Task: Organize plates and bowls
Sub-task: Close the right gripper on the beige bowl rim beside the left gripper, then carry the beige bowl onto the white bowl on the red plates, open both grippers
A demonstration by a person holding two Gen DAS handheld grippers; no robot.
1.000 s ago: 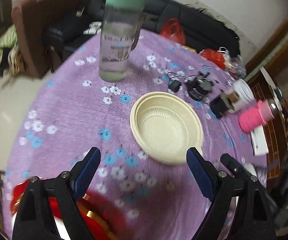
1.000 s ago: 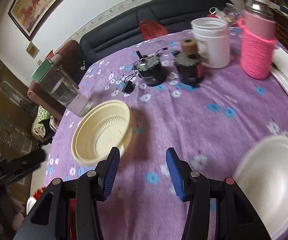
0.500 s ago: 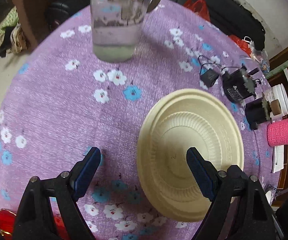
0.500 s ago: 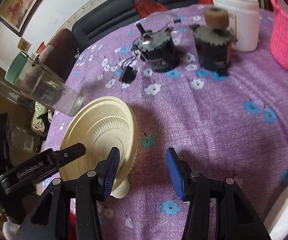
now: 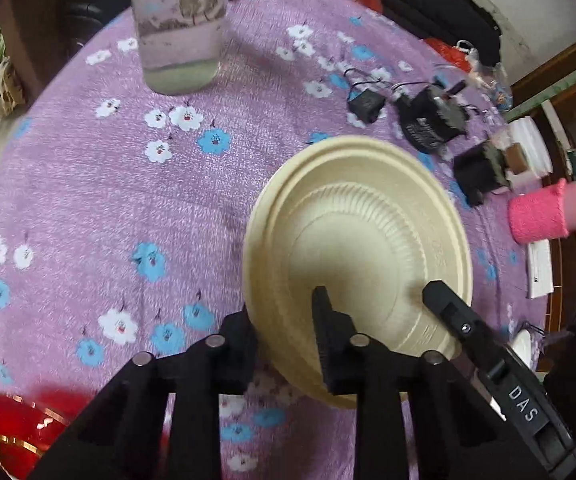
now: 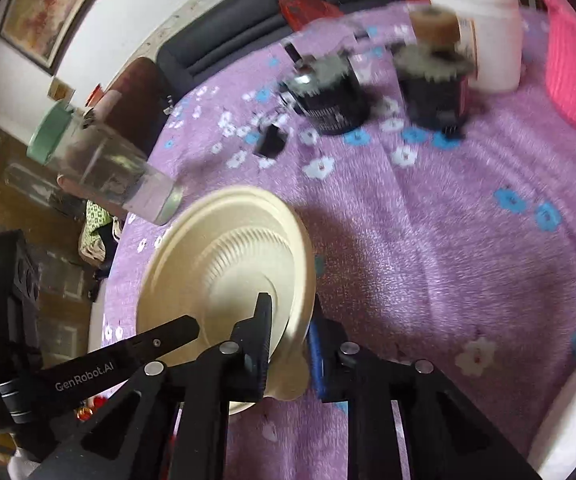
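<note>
A cream ribbed bowl [image 5: 360, 236] sits on the purple flowered tablecloth [image 5: 88, 200]. My left gripper [image 5: 284, 332] straddles the bowl's near rim, one finger outside and one inside. Its jaws are closing, and the pads look pressed on the wall. In the right wrist view the same bowl [image 6: 228, 264] has its near rim between the fingers of my right gripper [image 6: 290, 336]. These jaws are closing too, and the rim bends under them. Each gripper's finger shows inside the bowl in the other's view. A white plate [image 6: 568, 420] lies at the lower right.
A glass jar [image 5: 180, 28] with a green lid stands beyond the bowl. Two black motors [image 6: 328, 92], a white tub [image 6: 484, 28] and a pink knitted cup sleeve [image 6: 572, 60] crowd the far right. A red bowl [image 5: 20, 428] sits near the table's edge.
Both grippers came down and forward to the cream bowl. Their jaws went from wide apart to closed over opposite sides of its rim.
</note>
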